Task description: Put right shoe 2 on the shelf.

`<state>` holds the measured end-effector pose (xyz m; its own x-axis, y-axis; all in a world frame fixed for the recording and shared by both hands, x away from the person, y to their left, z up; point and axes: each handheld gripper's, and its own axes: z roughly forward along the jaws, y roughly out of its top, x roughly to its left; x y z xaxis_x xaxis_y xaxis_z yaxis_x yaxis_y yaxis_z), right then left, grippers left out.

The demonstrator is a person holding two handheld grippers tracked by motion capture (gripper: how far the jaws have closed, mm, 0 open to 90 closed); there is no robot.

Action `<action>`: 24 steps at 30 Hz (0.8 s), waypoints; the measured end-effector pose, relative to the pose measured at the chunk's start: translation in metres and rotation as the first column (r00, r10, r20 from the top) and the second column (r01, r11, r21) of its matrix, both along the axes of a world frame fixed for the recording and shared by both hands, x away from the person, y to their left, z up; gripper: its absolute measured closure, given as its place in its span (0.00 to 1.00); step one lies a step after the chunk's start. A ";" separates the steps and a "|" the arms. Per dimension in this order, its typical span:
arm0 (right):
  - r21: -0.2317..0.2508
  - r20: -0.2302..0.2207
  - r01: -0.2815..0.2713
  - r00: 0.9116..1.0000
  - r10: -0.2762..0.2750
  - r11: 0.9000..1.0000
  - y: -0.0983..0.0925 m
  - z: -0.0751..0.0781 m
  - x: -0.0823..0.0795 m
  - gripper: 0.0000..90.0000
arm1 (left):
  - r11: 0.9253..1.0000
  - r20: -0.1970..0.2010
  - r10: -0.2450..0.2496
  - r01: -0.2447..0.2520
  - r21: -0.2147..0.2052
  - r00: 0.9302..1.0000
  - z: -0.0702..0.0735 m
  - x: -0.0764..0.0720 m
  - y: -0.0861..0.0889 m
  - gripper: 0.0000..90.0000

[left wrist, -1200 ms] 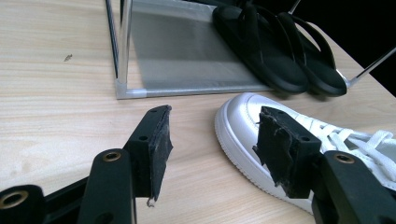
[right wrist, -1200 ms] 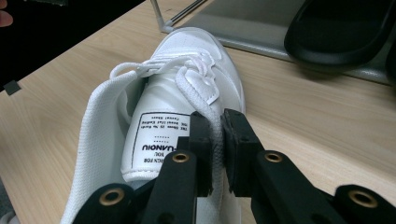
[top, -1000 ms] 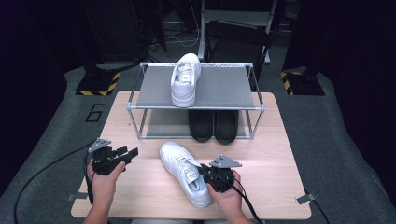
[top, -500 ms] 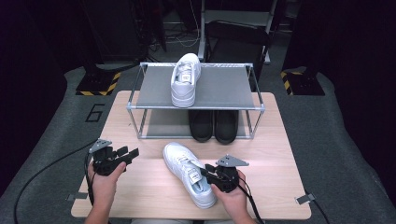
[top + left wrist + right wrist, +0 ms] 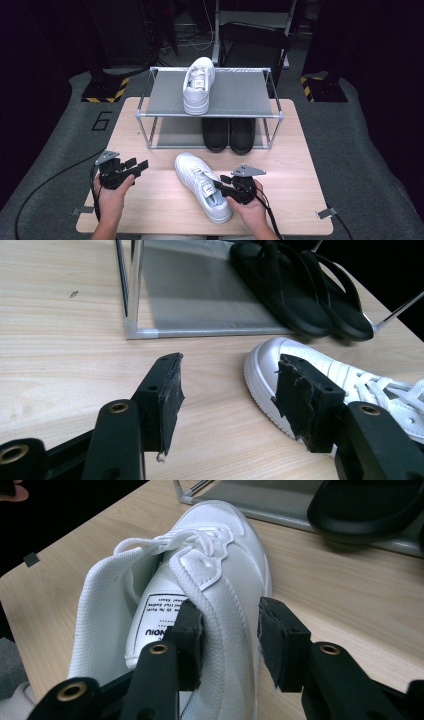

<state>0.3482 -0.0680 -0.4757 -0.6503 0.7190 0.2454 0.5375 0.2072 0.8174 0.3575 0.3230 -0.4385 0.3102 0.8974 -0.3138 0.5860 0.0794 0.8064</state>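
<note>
Heel of the white sneaker (image 5: 202, 185) on the table partly covered in the high view by the right gripper (image 5: 222, 184) and the hand behind it. In the right gripper view, same sneaker cut off at the bottom edge, heel out of frame; tongue label print upside down and partly hidden behind the inner jaw, only a few letters legible. In the left gripper view, sneaker's rear cut by the right edge, part of its side hidden behind one jaw. Black slippers (image 5: 228, 134) beyond the sneaker, under the rack (image 5: 226, 92): far ends hidden by the shelf in the high view. Number marked on the floor left of the rack readable; dark background past the rack too dim to make out.
</note>
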 end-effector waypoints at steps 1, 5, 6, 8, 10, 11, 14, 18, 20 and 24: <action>0.009 -0.015 -0.005 1.000 0.005 1.000 -0.001 -0.001 0.002 0.69 | 1.000 0.000 0.001 -0.001 -0.002 1.000 0.000 0.000 0.000 0.48; 0.007 -0.019 -0.027 0.999 0.028 1.000 -0.001 -0.003 0.004 0.71 | 1.000 -0.002 0.004 -0.004 -0.006 1.000 0.000 0.000 0.000 0.48; 0.000 -0.021 -0.033 0.999 0.033 0.999 -0.001 -0.002 0.004 0.72 | 1.000 0.003 0.002 -0.002 -0.003 1.000 0.000 0.001 0.000 0.48; -0.009 -0.016 -0.038 0.999 0.038 0.999 -0.002 -0.003 0.005 0.71 | 1.000 0.005 0.005 -0.005 -0.004 1.000 0.000 0.001 0.000 0.48; 0.003 -0.027 -0.039 0.999 0.039 0.999 -0.002 -0.003 0.005 0.70 | 1.000 0.005 0.004 -0.004 -0.002 1.000 0.000 0.001 0.000 0.48; 0.017 -0.030 -0.042 0.999 0.043 0.999 -0.003 -0.005 0.007 0.70 | 1.000 0.006 0.005 -0.005 -0.004 1.000 0.000 0.001 0.000 0.48; 0.039 -0.051 -0.050 0.997 0.052 0.998 -0.004 -0.007 0.009 0.69 | 1.000 0.003 0.004 -0.004 -0.005 1.000 0.000 0.001 0.000 0.48; 0.013 -0.039 -0.067 0.997 0.068 0.998 -0.004 -0.008 0.010 0.70 | 1.000 -0.001 0.008 -0.008 -0.012 1.000 0.000 0.000 0.000 0.48; 0.001 -0.029 -0.064 0.998 0.064 0.998 -0.002 -0.007 0.009 0.71 | 1.000 0.001 0.009 -0.009 -0.012 1.000 0.000 0.000 0.000 0.48; 0.008 -0.037 -0.062 0.997 0.063 0.998 -0.003 -0.008 0.009 0.70 | 1.000 0.001 0.008 -0.008 -0.009 1.000 0.000 0.001 -0.001 0.48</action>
<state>0.3577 -0.0706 -0.4839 -0.6841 0.6755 0.2750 0.5539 0.2359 0.7985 0.3585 0.3222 -0.4388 0.3030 0.8970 -0.3217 0.5848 0.0915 0.8060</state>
